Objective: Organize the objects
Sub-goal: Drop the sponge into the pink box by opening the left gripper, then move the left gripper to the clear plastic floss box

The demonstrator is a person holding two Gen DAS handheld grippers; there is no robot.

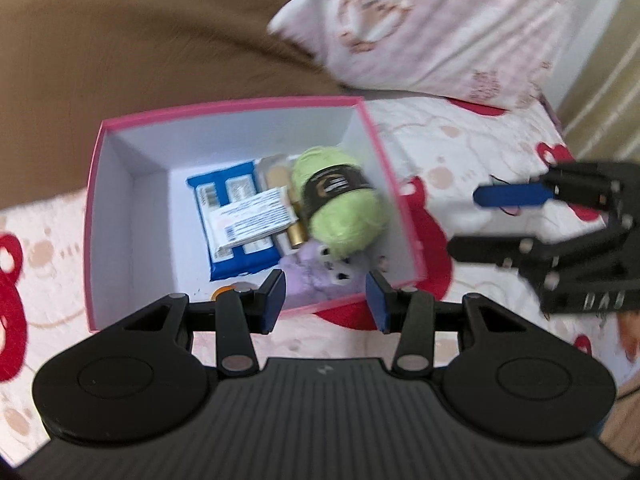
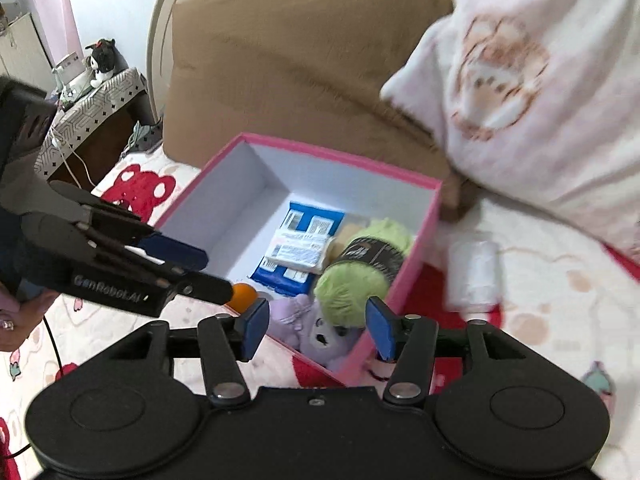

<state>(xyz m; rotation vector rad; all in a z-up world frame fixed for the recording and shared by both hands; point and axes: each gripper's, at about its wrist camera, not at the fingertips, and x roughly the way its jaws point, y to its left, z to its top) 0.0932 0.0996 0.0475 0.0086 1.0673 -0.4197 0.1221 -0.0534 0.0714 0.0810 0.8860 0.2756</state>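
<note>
The left gripper (image 1: 326, 300) hangs with its jaws apart and nothing between them, just above the near edge of a pink box (image 1: 236, 110). The right gripper (image 2: 316, 328) is likewise parted and empty over the same box. Inside, beyond both, lie a green yarn ball (image 1: 344, 208), a blue packet (image 1: 232, 220) and a purple plush toy (image 2: 316, 332). The box sits on a bed (image 1: 460, 148).

light: we see soft, even daylight, bright, no glare | shadows: faint inside the pink box (image 1: 236, 112) | blur: motion smear on the pillow (image 1: 436, 28) and yarn (image 2: 360, 276) | edges: we note fisheye bending, dark corners
</note>
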